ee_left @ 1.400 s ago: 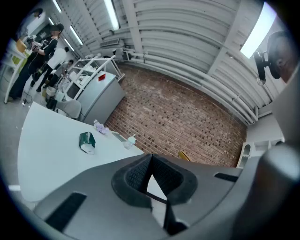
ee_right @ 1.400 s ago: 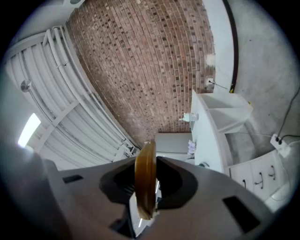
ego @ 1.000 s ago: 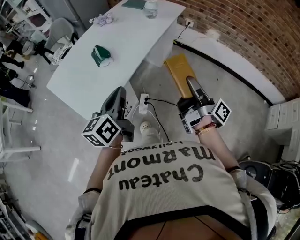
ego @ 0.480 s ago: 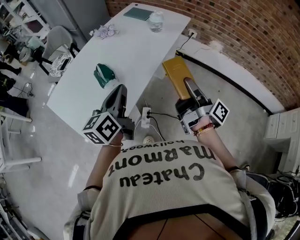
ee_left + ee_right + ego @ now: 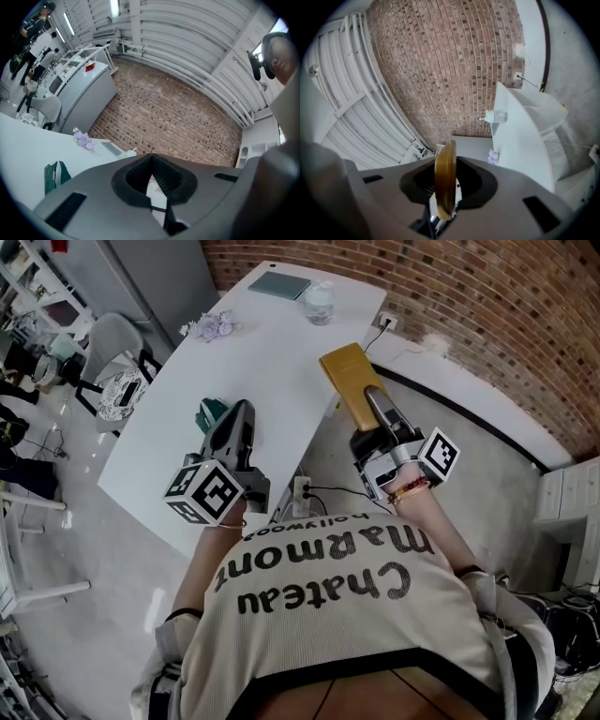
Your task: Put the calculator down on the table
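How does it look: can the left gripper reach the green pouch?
Probably yes. The left gripper hovers right beside the green pouch above the table, nothing between them. Its jaws are shut and empty, so they must open first.

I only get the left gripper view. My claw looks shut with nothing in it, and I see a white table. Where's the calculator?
Observer: The right claw is shut on the calculator, a flat yellow slab.
Operator: Is it on the table yet?
Observer: No. In the head view it hangs by the right-hand edge of the table, broad face up, not set down.
Operator: What's beside that edge?
Observer: Grey floor, with a power strip lying near the table.
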### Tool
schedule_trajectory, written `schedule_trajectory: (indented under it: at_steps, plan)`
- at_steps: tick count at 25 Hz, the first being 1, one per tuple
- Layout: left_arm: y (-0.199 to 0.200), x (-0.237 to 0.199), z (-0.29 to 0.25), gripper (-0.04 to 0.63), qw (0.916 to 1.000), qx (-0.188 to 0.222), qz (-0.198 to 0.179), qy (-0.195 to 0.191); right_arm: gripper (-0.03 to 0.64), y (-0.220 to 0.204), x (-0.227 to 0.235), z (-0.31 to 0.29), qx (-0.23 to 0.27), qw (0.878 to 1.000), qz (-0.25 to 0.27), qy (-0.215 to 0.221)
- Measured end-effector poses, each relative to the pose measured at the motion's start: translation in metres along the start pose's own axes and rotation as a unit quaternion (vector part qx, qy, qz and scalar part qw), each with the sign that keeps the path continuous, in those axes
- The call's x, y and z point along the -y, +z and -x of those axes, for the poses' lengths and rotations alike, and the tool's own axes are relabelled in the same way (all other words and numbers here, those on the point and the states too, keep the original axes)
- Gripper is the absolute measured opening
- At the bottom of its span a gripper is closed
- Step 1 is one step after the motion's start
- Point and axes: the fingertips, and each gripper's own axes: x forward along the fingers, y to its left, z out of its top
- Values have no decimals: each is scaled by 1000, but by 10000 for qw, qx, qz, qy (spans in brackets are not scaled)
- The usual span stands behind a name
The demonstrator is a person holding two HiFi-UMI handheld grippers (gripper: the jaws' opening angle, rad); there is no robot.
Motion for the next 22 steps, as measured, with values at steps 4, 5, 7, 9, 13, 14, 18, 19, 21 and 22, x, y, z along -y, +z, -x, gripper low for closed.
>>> schedule_trajectory:
  at_steps: [4, 5, 7, 9, 13, 14, 18, 19, 21, 22]
  plan:
    - [-14, -16, -14, 3, 9999, -118, 72, 67, 91, -1, 26, -16, -97, 9995, -41, -282]
    - [-17, -20, -17, 3, 9998, -148, 107, 88, 91, -1, 32, -20, -123, 9993, -73, -359]
    - [-21, -28, -22, 3, 9996, -183, 203, 119, 91, -2, 43, -29, -186, 9986, -124, -478]
    - [-23, -36, -29, 3, 9993, -220, 258, 154, 91, 0, 53, -41, -274, 9980, -148, -550]
    - [-23, -56, -49, 3, 9989, -173, 266, 332, 91, 11, 76, -74, -525, 9966, -218, -599]
    - [-22, -64, -55, 3, 9987, -130, 262, 410, 91, 14, 83, -84, -621, 9960, -237, -598]
    - [-19, -92, -76, 3, 9959, -6, 323, 840, 91, 23, 112, -131, -1007, 9922, -324, -655]
    - [-18, -99, -84, 3, 9949, 18, 351, 941, 91, 28, 118, -143, -1087, 9911, -337, -684]
    - [-16, -111, -101, 3, 9923, 114, 435, 1153, 91, 41, 127, -170, -1250, 9889, -361, -716]
    - [-13, -117, -109, 3, 9907, 188, 479, 1257, 91, 46, 131, -183, -1349, 9877, -356, -711]
